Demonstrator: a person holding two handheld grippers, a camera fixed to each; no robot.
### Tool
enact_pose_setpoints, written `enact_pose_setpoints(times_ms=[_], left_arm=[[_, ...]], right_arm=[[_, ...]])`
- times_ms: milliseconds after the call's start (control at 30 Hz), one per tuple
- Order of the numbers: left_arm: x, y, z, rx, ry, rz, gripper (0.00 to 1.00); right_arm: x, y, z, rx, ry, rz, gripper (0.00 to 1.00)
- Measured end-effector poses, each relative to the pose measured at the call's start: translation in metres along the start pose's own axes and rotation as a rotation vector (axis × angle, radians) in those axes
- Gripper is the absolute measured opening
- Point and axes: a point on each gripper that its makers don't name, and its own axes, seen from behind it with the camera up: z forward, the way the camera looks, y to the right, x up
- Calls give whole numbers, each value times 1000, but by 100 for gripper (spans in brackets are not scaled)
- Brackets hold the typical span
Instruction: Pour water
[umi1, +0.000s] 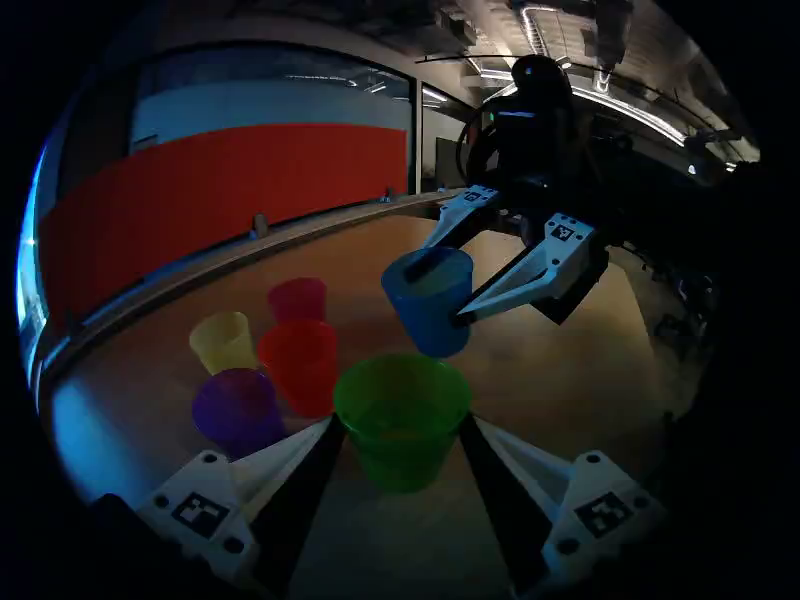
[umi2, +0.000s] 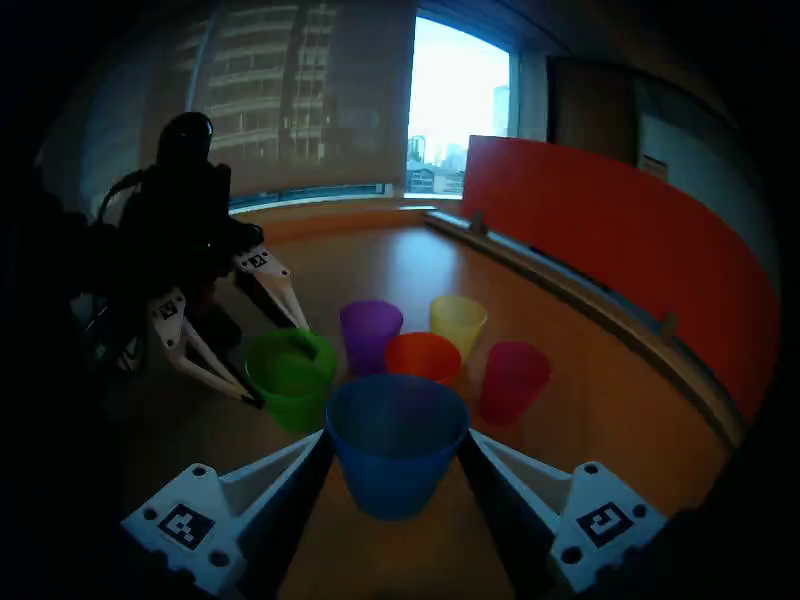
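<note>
Facing window (umi2: 456, 105): right tool (umi2: 396, 438), blue cup (umi2: 396, 462)

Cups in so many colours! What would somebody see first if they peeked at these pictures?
First come the two held cups: the green cup gripped by the left gripper, and the blue cup gripped by the right gripper, facing each other. Next is the little bunch beside them on the wooden table: purple cup, yellow cup, red cup and pink cup. Behind them runs a big red wall panel.
</note>
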Motion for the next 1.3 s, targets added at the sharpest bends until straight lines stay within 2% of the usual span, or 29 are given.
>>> enact_pose_setpoints(times_ms=[567,867,1300], left_arm=[[-17,-5,4,-1,-53,-8,83],[-26,-6,6,1,-93,12,83],[-29,-7,8,-2,-109,14,83]], right_arm=[[-22,-4,14,26,-55,-16,90],[-35,-4,20,36,-89,-26,90],[-45,-4,22,40,-105,-27,91]])
